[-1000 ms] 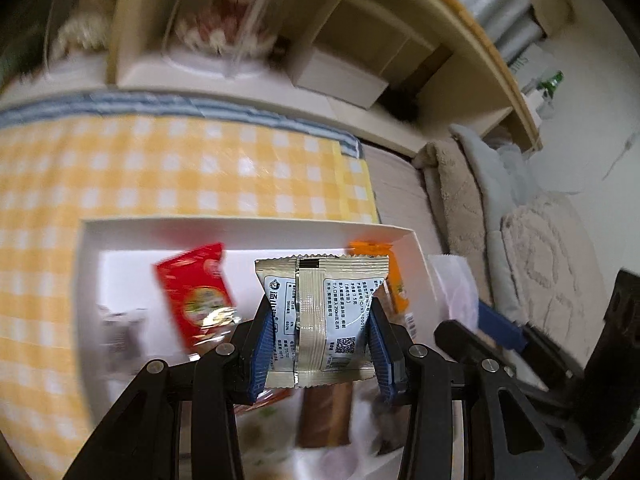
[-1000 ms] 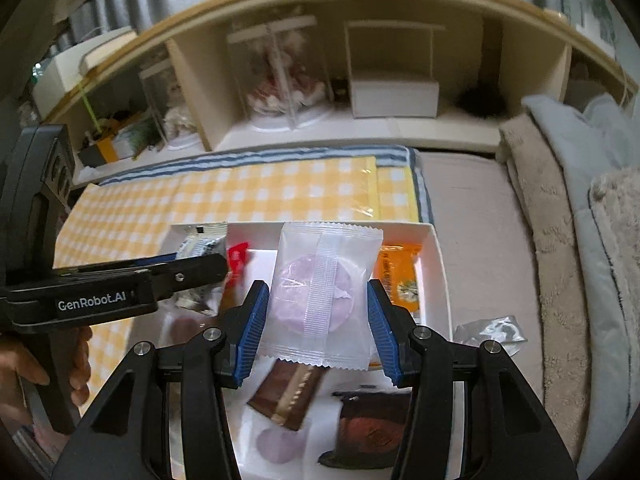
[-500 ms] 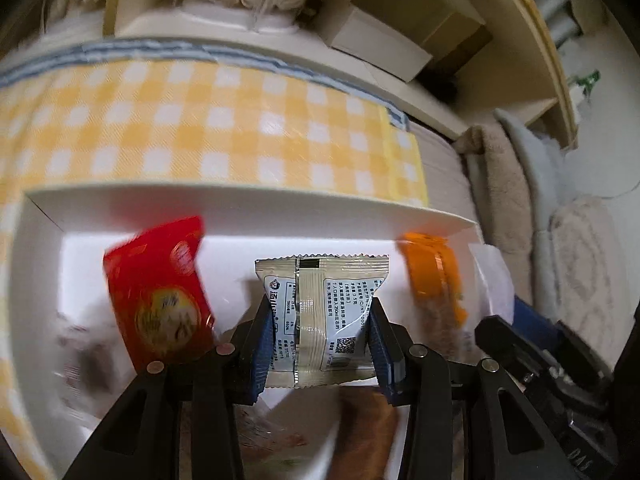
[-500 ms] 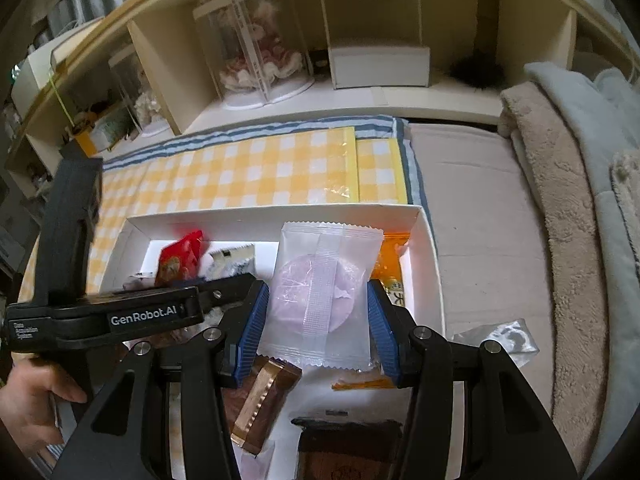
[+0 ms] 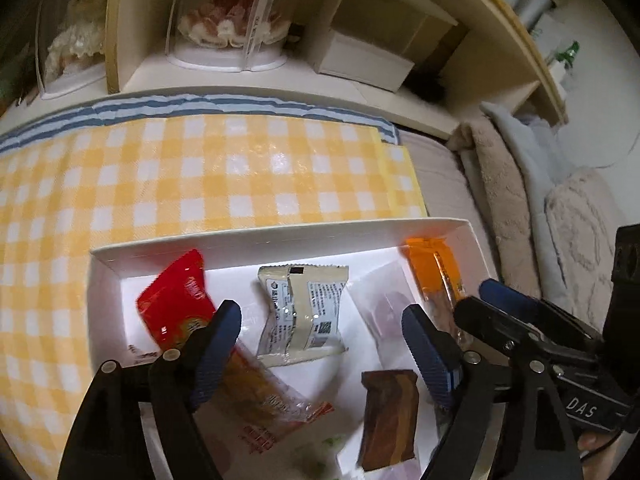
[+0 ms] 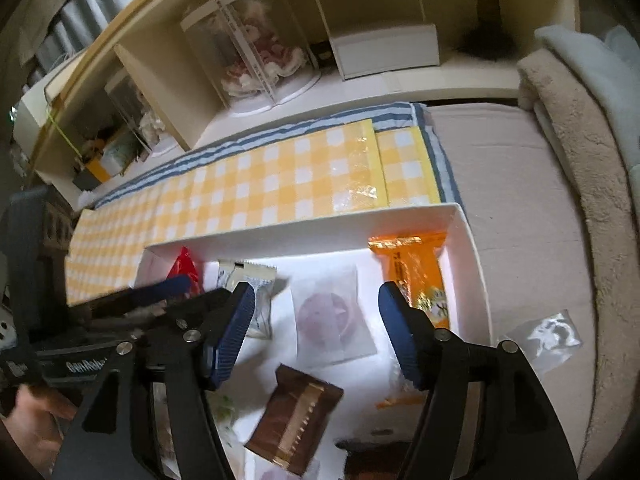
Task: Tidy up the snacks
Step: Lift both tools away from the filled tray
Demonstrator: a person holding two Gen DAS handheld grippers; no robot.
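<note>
A white tray [image 5: 280, 236] holds several snack packets. My left gripper [image 5: 322, 326] hovers over it with its jaws opening. The beige printed packet [image 5: 304, 312] lies loose on the tray floor between the fingers, and no pad touches it. My right gripper [image 6: 316, 308] is just to the right over the same tray [image 6: 300, 228], its jaws also opening. The clear packet with a purple disc [image 6: 332, 316] lies flat below it, free of the pads. A red packet [image 5: 176, 300] lies left of the beige one, and an orange packet [image 6: 412, 276] sits at the tray's right end.
Brown packets [image 6: 296, 412] and an orange-red wrapper [image 5: 260, 396] lie at the tray's near side. The tray rests on a yellow checked cloth [image 5: 200, 176]. Behind it is a shelf with doll domes [image 6: 256, 44]. A crumpled clear wrapper [image 6: 544, 332] lies right of the tray, beside beige blankets [image 6: 580, 152].
Both grippers have gone from shut on their packets to open. The beige packet and the clear purple packet now lie in the tray. Both hands have sunk closer to the tray.
</note>
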